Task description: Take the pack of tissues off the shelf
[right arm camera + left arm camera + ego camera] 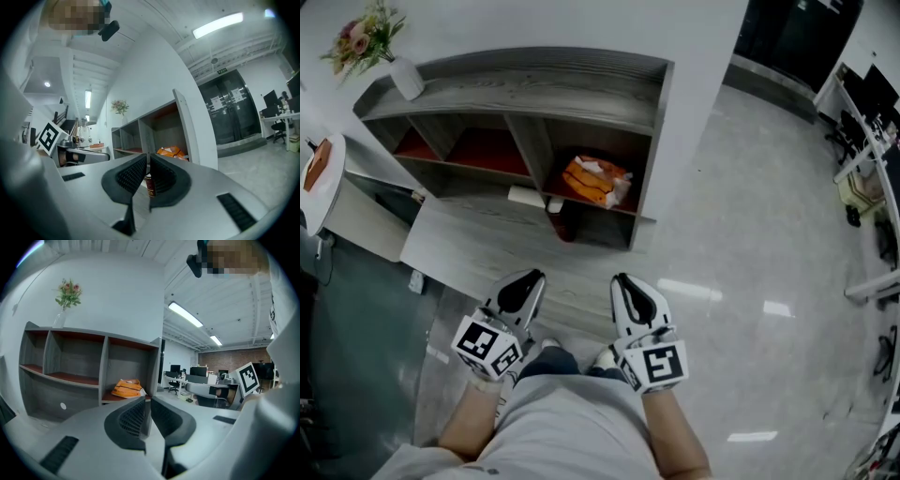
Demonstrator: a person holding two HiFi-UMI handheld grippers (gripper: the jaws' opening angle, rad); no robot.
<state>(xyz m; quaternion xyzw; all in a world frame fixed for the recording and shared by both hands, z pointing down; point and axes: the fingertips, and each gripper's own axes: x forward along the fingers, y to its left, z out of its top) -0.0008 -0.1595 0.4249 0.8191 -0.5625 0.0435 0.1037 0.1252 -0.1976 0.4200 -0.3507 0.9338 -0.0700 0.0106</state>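
Progress: nothing of the task is showing as done; the pack of tissues is lying on the shelf, and both grippers are hanging well short of it, over the pale floor at the lower middle of the head view
Left to do, judging from this: closing the gap to the shelf, opening a pair of jaws, gripping the pack and drawing it out, so the whole job is waiting
Shelf: one grey unit with red-lined boards, filling the upper middle of the head view; three openings are showing in its upper row
Grippers: two
Left gripper: its jaws are sitting together with nothing between them, and in the left gripper view they are pointing at the shelf's right end
Right gripper: its jaws are also resting together and empty
Pack of tissues: one, orange, lying in the right-hand upper opening, touched by neither gripper
Vase of flowers: one, standing on the shelf top at the upper left
Can: one, small and dark red, standing low by the shelf, far beyond the right jaws
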